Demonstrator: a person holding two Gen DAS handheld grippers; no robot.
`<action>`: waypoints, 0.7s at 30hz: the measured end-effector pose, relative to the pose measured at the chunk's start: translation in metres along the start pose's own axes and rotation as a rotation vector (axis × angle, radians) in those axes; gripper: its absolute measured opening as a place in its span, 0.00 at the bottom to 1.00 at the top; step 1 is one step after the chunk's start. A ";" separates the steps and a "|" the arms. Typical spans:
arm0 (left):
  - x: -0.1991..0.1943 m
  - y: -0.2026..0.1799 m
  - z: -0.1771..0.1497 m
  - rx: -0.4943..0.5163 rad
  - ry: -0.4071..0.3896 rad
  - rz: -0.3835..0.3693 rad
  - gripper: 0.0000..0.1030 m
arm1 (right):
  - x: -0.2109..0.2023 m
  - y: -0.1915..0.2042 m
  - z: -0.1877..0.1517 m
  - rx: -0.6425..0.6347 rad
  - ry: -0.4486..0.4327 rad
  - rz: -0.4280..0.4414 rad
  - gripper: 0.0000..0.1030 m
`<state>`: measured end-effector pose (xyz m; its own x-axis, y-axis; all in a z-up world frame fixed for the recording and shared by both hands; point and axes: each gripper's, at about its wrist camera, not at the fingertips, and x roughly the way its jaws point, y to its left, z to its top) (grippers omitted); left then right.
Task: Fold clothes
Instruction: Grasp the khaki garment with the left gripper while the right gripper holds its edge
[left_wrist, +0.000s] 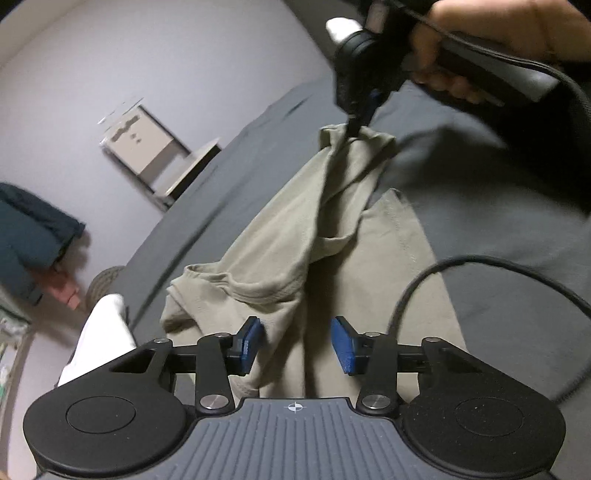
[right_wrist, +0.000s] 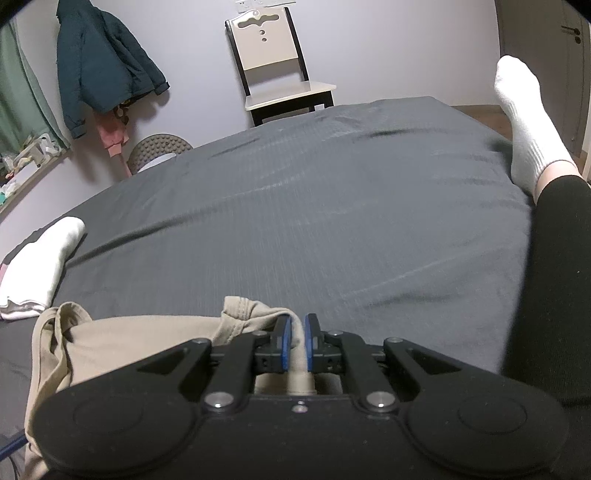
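I have the khaki T-shirt (left_wrist: 332, 236) lying on the dark grey bedsheet (left_wrist: 498, 206), part flat under my left gripper (left_wrist: 297, 343) and part pulled up into a tent by my right gripper (left_wrist: 354, 127). The right one's blue pads are pinched nearly together on a bunched edge of the shirt; its own view shows a rolled fold of the fabric (right_wrist: 297, 343) squeezed between them. The left gripper's fingers stand wide apart, holding nothing, hovering just over the near hem, with the ribbed collar (left_wrist: 255, 291) slumped a little beyond them. I judge the cloth light, thin and limp: it drapes in soft creases from the lifted point and will not keep any shape by itself. It should not be fragile, but a single layer could slip from the pads, so I would take a hem, shoulder seam or doubled edge, where the stitching gives some bulk. A black cable (left_wrist: 413, 288) trails over the shirt on my right side, and I would keep it clear of any fold. A person's white-socked foot (right_wrist: 524, 122) rests on the sheet, well apart from the shirt
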<state>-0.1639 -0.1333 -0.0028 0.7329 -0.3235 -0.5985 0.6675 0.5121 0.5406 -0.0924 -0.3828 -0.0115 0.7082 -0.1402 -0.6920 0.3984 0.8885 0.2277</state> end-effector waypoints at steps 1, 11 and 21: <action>0.000 0.005 0.002 -0.028 -0.002 -0.003 0.31 | 0.000 0.000 0.000 -0.002 0.000 0.001 0.07; 0.048 0.099 0.009 -0.476 0.054 -0.188 0.15 | 0.000 -0.004 -0.001 -0.009 0.011 0.012 0.11; 0.069 0.123 0.008 -0.468 0.052 -0.198 0.16 | 0.000 0.001 -0.002 -0.017 0.028 0.010 0.11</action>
<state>-0.0297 -0.0989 0.0269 0.5829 -0.4162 -0.6979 0.6538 0.7502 0.0985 -0.0931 -0.3813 -0.0133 0.6955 -0.1193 -0.7086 0.3814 0.8970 0.2233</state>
